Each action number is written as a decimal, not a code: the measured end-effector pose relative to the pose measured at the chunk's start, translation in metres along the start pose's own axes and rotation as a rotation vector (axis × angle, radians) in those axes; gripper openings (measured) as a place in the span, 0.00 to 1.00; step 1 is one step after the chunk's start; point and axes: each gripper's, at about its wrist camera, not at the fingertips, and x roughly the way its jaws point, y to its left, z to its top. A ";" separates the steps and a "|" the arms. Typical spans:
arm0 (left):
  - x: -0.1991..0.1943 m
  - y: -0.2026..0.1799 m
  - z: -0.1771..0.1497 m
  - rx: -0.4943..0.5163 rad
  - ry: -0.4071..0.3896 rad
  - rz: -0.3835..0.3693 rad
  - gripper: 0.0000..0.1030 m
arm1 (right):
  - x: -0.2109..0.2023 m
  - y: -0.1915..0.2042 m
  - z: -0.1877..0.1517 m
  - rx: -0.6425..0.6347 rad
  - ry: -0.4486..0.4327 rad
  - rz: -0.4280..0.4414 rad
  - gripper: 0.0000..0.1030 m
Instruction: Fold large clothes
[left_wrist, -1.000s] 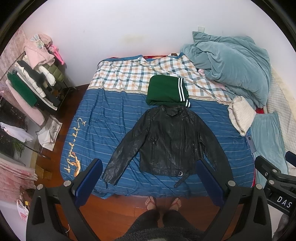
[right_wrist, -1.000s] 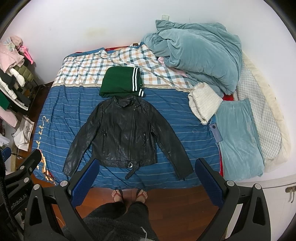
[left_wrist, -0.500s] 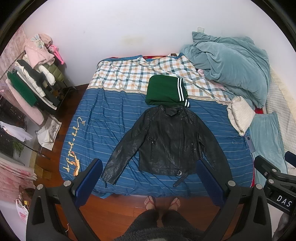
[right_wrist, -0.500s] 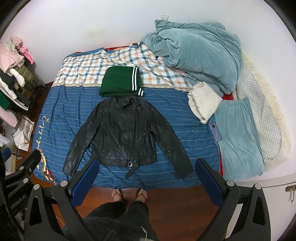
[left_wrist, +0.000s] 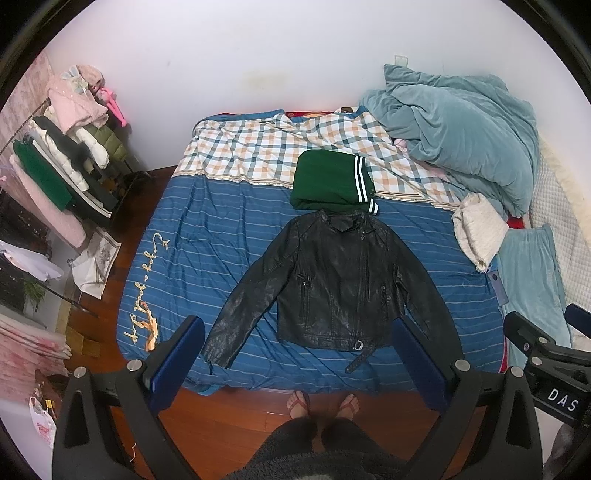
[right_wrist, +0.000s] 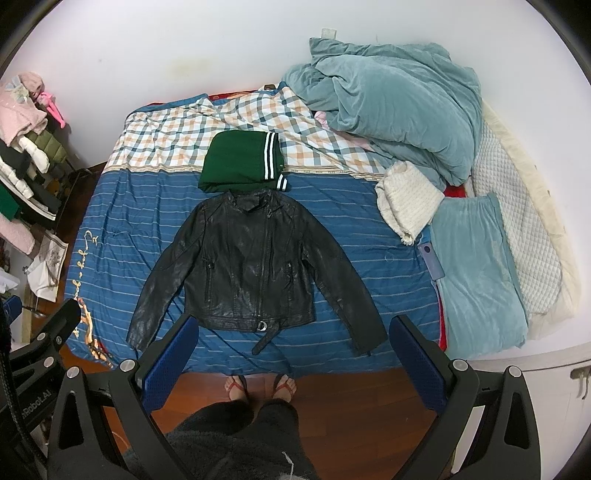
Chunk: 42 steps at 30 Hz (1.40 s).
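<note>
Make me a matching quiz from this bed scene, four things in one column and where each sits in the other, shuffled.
Things:
1. jacket
2. green garment
3. teal duvet
4. cream knit

Places:
A. heaped at the bed's far right corner
B. folded, just beyond the collar
C. spread flat, sleeves out, near the bed's foot
D. right of the jacket, beside a teal pillow

Pairs: 1-C, 2-B, 3-A, 4-D

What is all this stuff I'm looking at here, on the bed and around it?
leather jacket: one, black, spread flat on the bed, sleeves out
folded garment: one, green with white stripes, just past the jacket's collar
bedspread: one, blue striped, checked at the far end
duvet: one, teal, heaped far right
knit cloth: one, cream, right of jacket
clothes rack: one, mixed colours, left
feet: two, sandalled, wooden floor
left gripper: open, empty
right gripper: open, empty
</note>
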 end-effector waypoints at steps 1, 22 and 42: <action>0.000 -0.001 0.000 0.000 -0.001 -0.002 1.00 | 0.000 0.001 0.000 0.001 0.001 -0.002 1.00; 0.235 -0.021 0.001 0.054 0.061 0.203 1.00 | 0.265 -0.145 -0.061 0.684 0.169 0.068 0.58; 0.477 -0.131 -0.031 0.120 0.338 0.313 1.00 | 0.597 -0.283 -0.263 1.662 0.062 0.319 0.61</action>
